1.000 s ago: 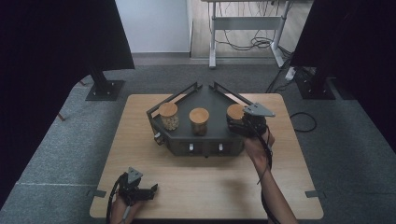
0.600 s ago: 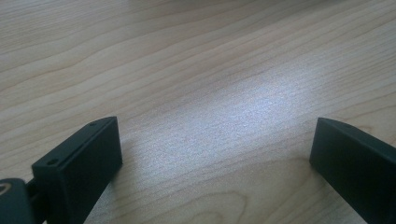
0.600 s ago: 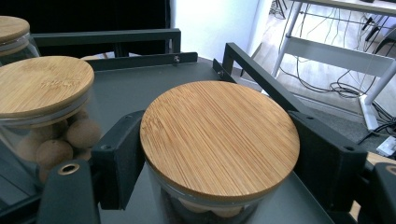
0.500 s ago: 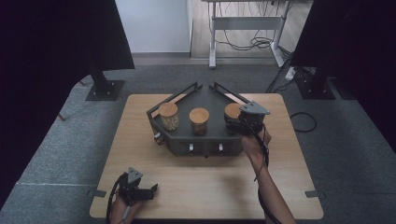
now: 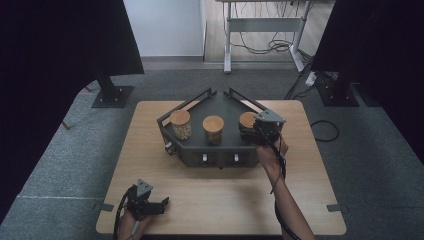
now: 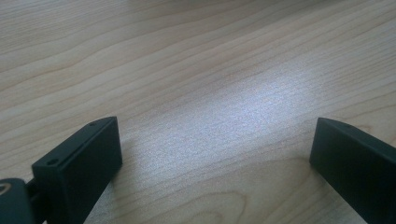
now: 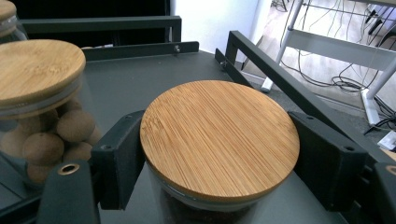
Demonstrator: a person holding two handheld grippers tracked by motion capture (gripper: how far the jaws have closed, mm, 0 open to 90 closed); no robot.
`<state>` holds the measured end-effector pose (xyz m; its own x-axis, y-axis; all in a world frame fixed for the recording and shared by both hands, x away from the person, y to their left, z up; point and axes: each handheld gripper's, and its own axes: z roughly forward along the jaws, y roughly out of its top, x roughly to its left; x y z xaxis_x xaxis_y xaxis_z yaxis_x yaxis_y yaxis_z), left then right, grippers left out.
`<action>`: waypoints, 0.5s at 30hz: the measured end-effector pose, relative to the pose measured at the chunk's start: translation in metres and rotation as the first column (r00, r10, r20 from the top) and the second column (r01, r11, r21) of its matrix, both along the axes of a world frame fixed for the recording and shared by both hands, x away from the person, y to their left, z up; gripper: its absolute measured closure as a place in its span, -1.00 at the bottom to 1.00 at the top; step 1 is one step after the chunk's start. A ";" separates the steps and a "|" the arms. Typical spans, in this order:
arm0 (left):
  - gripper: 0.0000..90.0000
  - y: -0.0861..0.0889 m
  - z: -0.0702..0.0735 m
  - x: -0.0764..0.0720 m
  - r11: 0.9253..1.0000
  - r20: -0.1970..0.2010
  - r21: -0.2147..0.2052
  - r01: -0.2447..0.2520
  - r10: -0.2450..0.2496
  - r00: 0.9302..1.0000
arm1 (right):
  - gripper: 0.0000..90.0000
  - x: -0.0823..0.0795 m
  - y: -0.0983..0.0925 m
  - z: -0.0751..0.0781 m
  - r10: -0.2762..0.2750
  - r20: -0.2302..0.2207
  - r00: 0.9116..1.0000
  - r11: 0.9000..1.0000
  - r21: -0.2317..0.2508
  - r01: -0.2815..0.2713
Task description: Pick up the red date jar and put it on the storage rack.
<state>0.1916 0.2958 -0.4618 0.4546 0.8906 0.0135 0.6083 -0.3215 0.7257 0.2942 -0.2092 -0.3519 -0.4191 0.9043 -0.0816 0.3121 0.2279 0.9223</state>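
Right gripper [image 7: 219,154]: we have the jaws clamped on the right-hand jar [image 7: 219,140], one pad on each side at lid level, just under the bamboo lid [image 7: 219,135]. The grip looks roughly centred; the left pad sits slightly lower in the right gripper view, so we can't tell whether the contact is on the glass or on the lid rim.

From above, that gripper [image 5: 256,131] is at the right corner of the dark tray [image 5: 220,155], which sits at the back middle of the desk [image 5: 225,195]. The jar [image 5: 247,120] stands upright on the tray floor, near the angled right rail [image 7: 289,88].

Next over is the middle jar [image 5: 213,129], with round brown balls visible inside in the right gripper view; the left jar [image 5: 180,124] is further along. All three stand well apart.

Left gripper [image 5: 146,204]: parked at the front-left edge of the desk, jaws wide, nothing between them, just bare wood.

To do this step well, we judge:
- Lift straight up first; the rail is close on the right.
- If the pads are on the lid only, it may pull off, so seat them lower on the glass.
- Keep the jar upright and don't swing it toward the middle jar.
- Move slowly, since glass on smooth pads can slip.
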 end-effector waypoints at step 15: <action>-0.95 0.000 0.000 0.000 1.000 0.000 0.001 0.002 -0.002 1.000 | -0.57 0.001 -0.007 -0.004 0.001 -0.011 1.000 0.999 0.039 -0.001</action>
<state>0.1916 0.2959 -0.4617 0.4562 0.8898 0.0146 0.6074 -0.3234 0.7256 0.2954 -0.2161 -0.3558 -0.4207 0.9062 -0.0415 0.3216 0.1918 0.9272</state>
